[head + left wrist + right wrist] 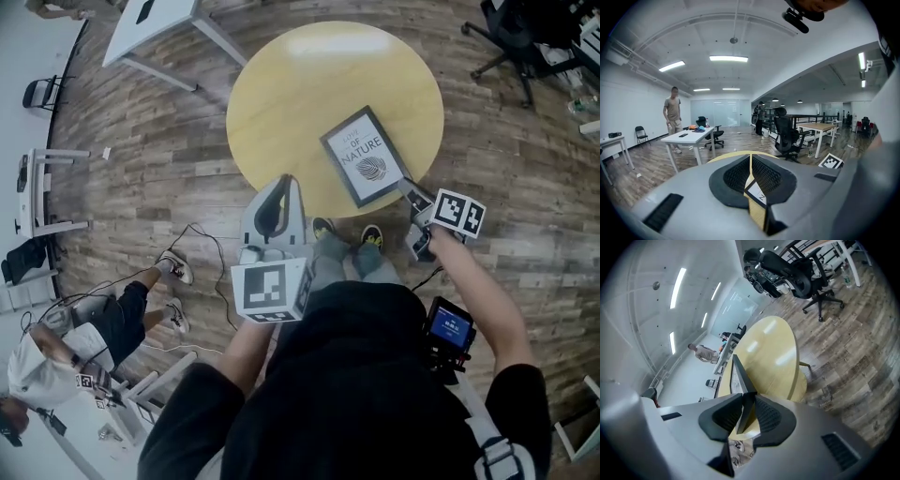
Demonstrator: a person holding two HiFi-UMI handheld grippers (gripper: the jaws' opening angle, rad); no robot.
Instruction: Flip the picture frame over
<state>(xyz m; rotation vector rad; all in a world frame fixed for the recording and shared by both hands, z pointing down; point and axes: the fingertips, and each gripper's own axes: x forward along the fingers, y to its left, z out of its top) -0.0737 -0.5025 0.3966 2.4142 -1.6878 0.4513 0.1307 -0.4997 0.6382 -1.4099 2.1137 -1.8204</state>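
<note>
The picture frame (366, 155) lies print-up near the round table's (300, 84) near-right edge, with broad tabletop beyond it and to its left. The right tongs (409, 188) are clamped on its near corner. The left tongs (286, 184), closed on nothing, hover at the near edge.

1. Picture frame (365, 156): your head view reads "OF NATURE" in capitals on the white print, above a round line drawing. The smaller line over those words is too small to read.
2. Cubes on your left gripper (284, 183) and right gripper (407, 186): square black-and-white coded markers, no letters.
3. Blue device screen (450, 326): illegible.
</note>
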